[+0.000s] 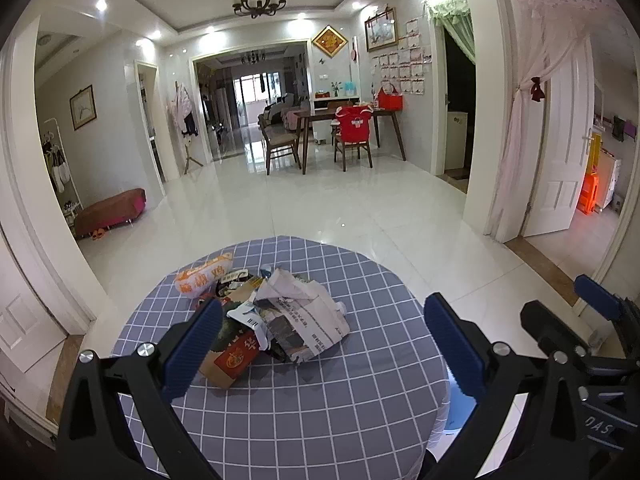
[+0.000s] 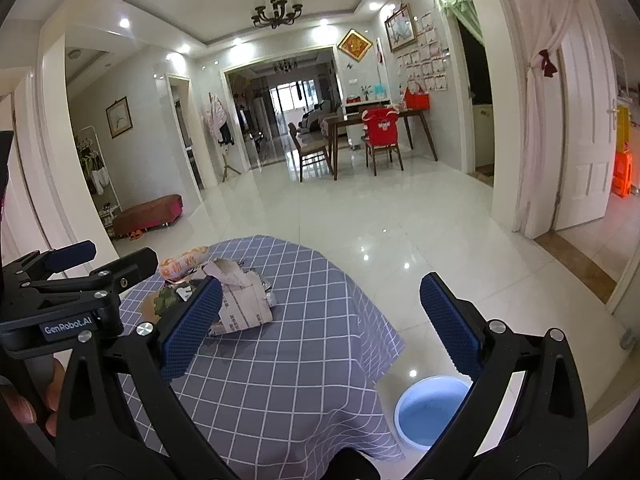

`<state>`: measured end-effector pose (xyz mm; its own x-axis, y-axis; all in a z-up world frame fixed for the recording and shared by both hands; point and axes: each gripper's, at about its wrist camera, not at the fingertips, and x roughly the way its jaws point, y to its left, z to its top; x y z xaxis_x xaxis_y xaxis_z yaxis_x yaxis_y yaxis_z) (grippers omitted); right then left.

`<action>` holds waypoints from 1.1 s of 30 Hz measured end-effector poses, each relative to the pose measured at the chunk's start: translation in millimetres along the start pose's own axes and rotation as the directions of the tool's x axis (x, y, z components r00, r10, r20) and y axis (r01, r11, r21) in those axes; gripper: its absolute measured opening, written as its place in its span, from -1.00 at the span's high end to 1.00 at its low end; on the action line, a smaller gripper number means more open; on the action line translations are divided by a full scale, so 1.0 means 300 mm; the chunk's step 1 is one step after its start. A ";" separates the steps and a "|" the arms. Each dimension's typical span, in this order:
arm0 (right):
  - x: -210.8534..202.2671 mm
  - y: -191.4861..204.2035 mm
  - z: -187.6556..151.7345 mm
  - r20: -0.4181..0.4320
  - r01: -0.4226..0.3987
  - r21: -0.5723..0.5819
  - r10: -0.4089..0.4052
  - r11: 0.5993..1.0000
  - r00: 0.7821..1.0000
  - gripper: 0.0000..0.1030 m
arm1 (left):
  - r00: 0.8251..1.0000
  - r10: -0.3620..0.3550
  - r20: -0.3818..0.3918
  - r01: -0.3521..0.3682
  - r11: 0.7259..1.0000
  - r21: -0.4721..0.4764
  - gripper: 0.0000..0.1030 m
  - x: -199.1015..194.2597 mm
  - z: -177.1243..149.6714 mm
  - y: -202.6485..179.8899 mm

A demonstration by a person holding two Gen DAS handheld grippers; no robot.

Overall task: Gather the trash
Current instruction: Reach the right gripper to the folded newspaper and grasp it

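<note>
Left wrist view | trash pile point(image 1: 264, 316) lay ahead of left tool point(image 1: 324, 344), nearer than right tool point(image 2: 316, 328) | both wide open, empty

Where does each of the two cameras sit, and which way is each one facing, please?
Left wrist: on the left tongs, open, facing the trash pile on the checked table; the right tongs show at the right edge.
Right wrist: on the right tongs, open, further right, above the blue bin; left tongs and a hand show.
Shared: pile, table, bin, dining room beyond.
</note>
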<state>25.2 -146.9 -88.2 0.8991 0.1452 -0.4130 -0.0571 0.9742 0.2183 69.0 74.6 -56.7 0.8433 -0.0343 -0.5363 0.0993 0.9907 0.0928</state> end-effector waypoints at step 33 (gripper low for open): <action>0.708 0.440 -0.236 -0.362 -0.185 -0.197 0.104 0.963 0.926 -0.88 | 0.958 0.020 -0.284 -0.090 0.967 -0.237 -0.92 0.468 -0.281 0.563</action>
<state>177.8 24.7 -209.6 0.6694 0.2987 -0.6802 -0.3070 0.9450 0.1129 159.6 248.3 -187.0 0.6600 0.0239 -0.7509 -0.1047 0.9927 -0.0604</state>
